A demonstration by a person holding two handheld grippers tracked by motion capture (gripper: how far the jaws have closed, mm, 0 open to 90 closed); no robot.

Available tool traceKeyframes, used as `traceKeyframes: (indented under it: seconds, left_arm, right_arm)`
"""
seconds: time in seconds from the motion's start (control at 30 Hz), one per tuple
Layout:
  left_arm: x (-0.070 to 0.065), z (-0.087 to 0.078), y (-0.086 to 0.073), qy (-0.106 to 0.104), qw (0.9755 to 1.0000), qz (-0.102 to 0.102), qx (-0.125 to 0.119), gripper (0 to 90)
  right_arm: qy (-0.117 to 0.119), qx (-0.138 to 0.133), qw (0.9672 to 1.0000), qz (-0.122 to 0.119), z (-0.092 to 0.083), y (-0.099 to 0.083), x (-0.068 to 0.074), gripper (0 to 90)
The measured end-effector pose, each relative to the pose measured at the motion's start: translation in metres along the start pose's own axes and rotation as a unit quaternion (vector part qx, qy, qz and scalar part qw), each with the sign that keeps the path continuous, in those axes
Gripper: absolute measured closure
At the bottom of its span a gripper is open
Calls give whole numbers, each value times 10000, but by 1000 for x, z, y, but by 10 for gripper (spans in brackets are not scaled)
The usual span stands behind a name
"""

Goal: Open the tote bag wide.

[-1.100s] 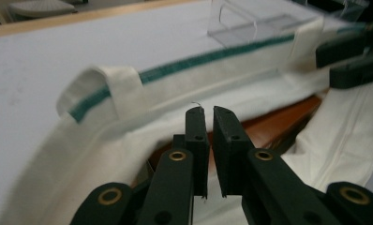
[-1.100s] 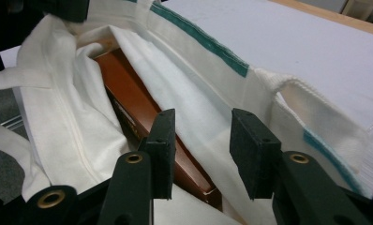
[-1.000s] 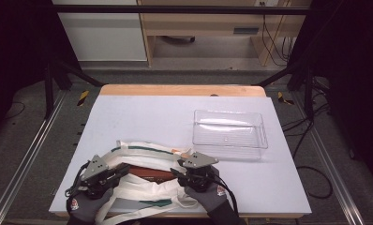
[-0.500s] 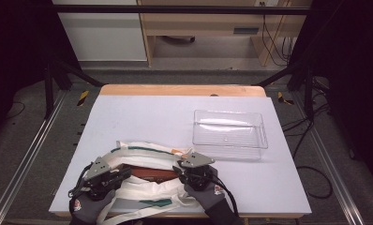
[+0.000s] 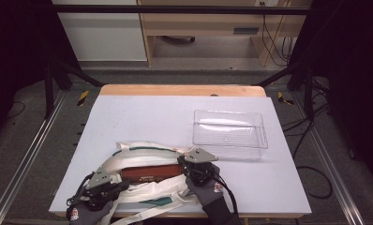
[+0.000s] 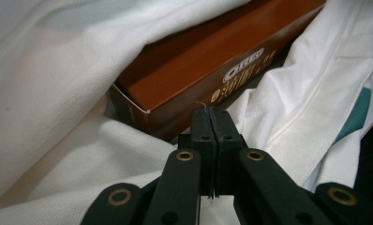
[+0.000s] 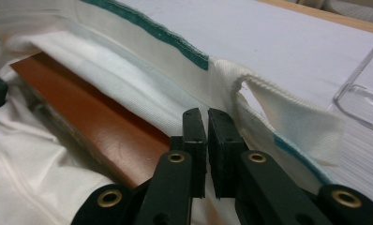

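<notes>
Down near the table's (image 5: 142,117) front edge: left gripper (image 6: 212,123) clenched, jaws pressed together on white bag cloth (image 6: 58,154). Right gripper (image 7: 207,123) nearly closed, a slim gap left, pinching the bag's rim (image 7: 175,101); grip itself hard to confirm. Brown box (image 5: 149,172) lying between both grippers, partly hidden inside the bag, long axis running left to right. Clear tray (image 5: 230,134) apart, to the right.
</notes>
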State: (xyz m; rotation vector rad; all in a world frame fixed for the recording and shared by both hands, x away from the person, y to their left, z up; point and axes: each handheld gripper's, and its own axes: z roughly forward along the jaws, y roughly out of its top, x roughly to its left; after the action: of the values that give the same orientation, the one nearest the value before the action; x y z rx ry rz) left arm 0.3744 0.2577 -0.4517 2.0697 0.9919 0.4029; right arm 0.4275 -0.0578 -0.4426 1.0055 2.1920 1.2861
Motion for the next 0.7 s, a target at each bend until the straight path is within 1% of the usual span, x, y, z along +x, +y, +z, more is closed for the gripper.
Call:
traceKeyframes:
  seconds: [0.07, 0.1, 0.17, 0.2, 0.3, 0.37, 0.4, 0.43, 0.5, 0.53, 0.6, 0.63, 0.67, 0.7]
  left_arm:
    - [0, 2, -1, -1, 10000, 1, 80, 896]
    - [0, 2, -1, -1, 10000, 1, 80, 897]
    - [0, 5, -2, -7, 9999, 29, 155, 897]
    - [0, 6, -3, 9, 9998, 64, 175, 897]
    - [-1, 8, -4, -1, 9998, 47, 193, 897]
    - [-1, 9, -4, -7, 9998, 36, 207, 898]
    - [-1, 9, -4, -6, 9998, 50, 208, 898]
    - [-1, 9, -4, -9, 9998, 55, 199, 897]
    - [-1, 9, -4, -15, 9998, 52, 191, 897]
    - [0, 9, -4, -31, 9999, 23, 149, 895]
    - [0, 8, -4, -49, 10000, 51, 64, 884]
    - [0, 8, -4, -49, 10000, 51, 64, 873]
    - [2, 3, -3, -101, 9998, -15, -152, 854]
    - [2, 3, -3, -101, 9998, -15, -152, 840]
  right_arm:
    - [-101, -18, 9999, 19, 2, -1, -1, 864]
    - [-101, -18, 9999, 19, 2, -1, -1, 864]
    - [-197, -18, 9998, 81, 8, -3, -6, 861]
    - [-214, -10, 9997, 87, 9, -4, -7, 861]
    - [-272, -1, 9996, 104, 13, -6, -8, 860]
    - [-309, 160, 9993, 135, 21, -12, -10, 860]
    - [-309, 160, 9993, 135, 21, -12, -10, 860]
    - [-298, 239, 9991, 174, 27, -19, -12, 861]
    - [-294, 265, 9990, 186, 28, -20, -12, 860]
    - [-281, 246, 9990, 240, 27, -20, -13, 857]
    - [-256, 222, 9990, 303, 26, -20, -13, 840]
    - [-246, 196, 9990, 318, 25, -19, -13, 825]
    - [-210, 164, 9990, 371, 22, -18, -13, 802]
    - [-130, 115, 9992, 368, 19, -16, -13, 785]
